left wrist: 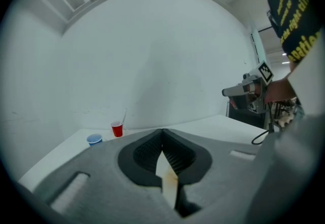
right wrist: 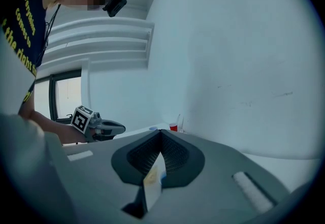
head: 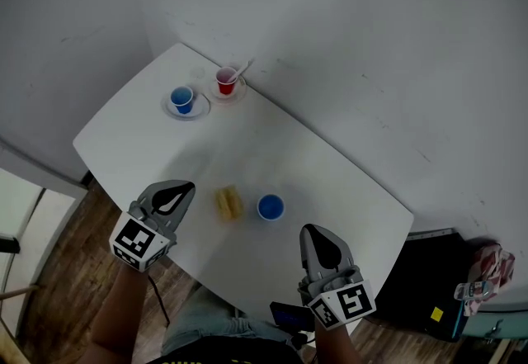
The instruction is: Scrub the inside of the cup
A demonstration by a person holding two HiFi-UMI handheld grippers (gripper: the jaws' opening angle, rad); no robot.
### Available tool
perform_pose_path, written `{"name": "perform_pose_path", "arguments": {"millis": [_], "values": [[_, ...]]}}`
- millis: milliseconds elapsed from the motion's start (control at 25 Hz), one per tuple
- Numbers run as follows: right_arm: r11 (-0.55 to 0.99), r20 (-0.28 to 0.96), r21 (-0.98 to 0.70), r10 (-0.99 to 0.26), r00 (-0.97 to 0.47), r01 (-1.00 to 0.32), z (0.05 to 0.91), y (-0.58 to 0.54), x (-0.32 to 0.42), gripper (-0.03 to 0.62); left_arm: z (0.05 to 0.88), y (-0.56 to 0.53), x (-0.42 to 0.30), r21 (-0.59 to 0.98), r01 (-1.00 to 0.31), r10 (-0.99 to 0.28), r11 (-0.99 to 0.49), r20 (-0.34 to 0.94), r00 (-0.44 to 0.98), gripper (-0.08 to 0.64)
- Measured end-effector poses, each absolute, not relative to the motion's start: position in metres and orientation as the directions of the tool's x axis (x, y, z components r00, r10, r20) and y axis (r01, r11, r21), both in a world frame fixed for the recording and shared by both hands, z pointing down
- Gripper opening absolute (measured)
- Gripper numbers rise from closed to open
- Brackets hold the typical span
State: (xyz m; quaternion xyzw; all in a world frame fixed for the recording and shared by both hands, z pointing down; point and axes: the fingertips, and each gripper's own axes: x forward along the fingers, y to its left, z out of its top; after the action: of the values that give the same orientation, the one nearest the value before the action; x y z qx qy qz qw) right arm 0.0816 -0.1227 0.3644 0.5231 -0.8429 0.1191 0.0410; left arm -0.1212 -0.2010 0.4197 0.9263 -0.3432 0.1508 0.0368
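Jaws together on both, nothing btw them: I read left gripper (head: 176, 191) and right gripper (head: 318, 237) empty, at near edge of white tabletop (head: 330, 172). Small blue plastic cup (head: 270, 207) upright btw the two, just beside yellow sponge block (head: 229, 202), not touching. Red plastic cup (head: 226, 81) at far corner.

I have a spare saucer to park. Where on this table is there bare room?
The widest bare stretch of the table lies between the sponge and the far blue cup and red cup. Another runs along the wall, right of the near blue cup. Crowded: that far corner, and the near edge around the sponge.
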Motion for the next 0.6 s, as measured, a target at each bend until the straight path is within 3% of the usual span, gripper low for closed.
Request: {"name": "perform_pose_path", "arguments": {"millis": [600], "values": [[0.393, 0.207, -0.151, -0.885, -0.418, -0.907, 0.381, -0.165, 0.09, 0.006, 0.462, -0.224, -0.105, -0.02, -0.568, -0.532, -0.822, 0.381, 0.756, 0.003]]}}
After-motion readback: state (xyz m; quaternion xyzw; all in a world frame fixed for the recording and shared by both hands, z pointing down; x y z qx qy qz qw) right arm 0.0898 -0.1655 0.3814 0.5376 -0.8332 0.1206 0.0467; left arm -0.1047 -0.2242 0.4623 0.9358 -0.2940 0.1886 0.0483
